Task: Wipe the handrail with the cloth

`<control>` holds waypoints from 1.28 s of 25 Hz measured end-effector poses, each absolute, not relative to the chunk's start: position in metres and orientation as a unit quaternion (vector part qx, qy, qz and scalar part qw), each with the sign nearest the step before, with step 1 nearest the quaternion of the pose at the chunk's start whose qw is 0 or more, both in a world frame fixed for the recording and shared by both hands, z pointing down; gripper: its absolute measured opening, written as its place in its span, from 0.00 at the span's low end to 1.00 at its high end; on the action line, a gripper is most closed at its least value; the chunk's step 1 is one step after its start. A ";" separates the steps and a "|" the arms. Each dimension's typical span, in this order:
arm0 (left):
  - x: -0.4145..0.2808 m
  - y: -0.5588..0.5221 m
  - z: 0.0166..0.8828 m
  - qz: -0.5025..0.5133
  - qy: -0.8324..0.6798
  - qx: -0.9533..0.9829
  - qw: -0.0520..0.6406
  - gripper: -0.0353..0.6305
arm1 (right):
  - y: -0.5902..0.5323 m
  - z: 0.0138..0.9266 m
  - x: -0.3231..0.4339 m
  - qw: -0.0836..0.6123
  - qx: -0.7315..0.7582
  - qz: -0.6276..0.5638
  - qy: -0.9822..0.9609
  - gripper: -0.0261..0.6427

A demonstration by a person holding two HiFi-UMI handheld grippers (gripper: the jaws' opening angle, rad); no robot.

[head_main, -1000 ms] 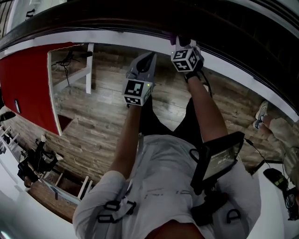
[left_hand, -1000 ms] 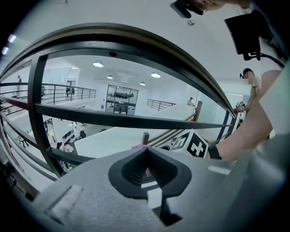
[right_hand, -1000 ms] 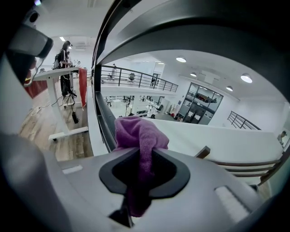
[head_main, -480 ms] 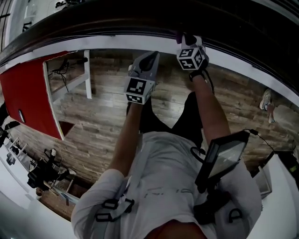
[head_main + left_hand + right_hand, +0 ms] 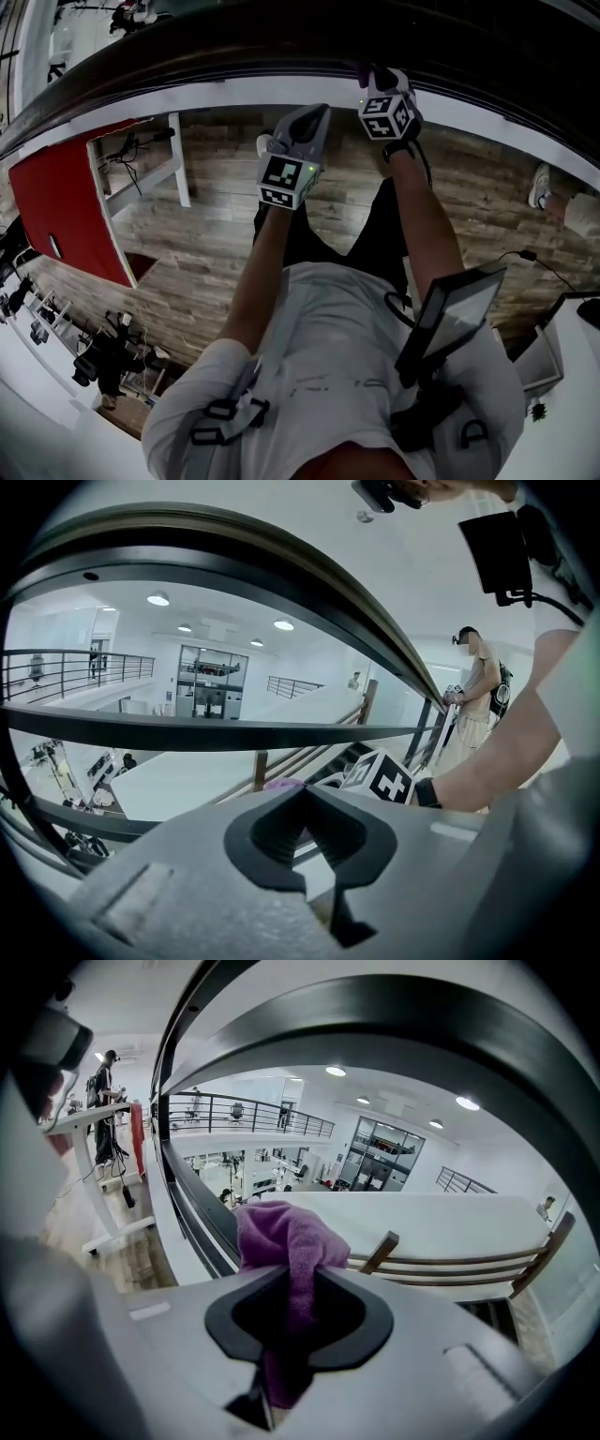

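A pale grey short-sleeved T-shirt (image 5: 323, 347) covers the torso. Past its hem show black shorts (image 5: 361, 239). Black straps (image 5: 220, 417) with plastic buckles cross its shoulders, and a flat black screen (image 5: 450, 314) sits at its right side. Beyond its sleeves, the grey left gripper (image 5: 321, 109) and right gripper (image 5: 370, 77) each bear a cube (image 5: 387, 114) of black-and-white square markers. A black band (image 5: 401, 148) rings the right wrist.

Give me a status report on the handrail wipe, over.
Right gripper shut on purple cloth, up at the handrail. Left gripper shut, empty, lower down. Nothing seen blocking the rail.
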State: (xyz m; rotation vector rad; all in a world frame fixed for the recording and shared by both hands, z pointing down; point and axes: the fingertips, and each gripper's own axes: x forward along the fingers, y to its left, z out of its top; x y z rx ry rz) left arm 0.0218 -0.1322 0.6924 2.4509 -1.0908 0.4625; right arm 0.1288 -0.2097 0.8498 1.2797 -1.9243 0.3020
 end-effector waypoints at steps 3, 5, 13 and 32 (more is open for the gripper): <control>0.039 -0.136 0.689 0.169 -0.379 0.887 0.204 0.05 | -0.208 0.849 0.149 0.393 0.515 0.121 -0.752 0.13; 0.049 -0.137 0.687 0.170 -0.371 0.890 0.202 0.05 | -0.206 0.849 0.163 0.393 0.523 0.124 -0.746 0.13; 0.082 -0.136 0.684 0.180 -0.338 0.904 0.191 0.05 | -0.192 0.854 0.212 0.397 0.544 0.137 -0.727 0.13; 0.204 -0.111 0.698 0.184 -0.250 0.932 0.186 0.05 | -0.111 0.877 0.373 0.394 0.616 0.204 -0.651 0.13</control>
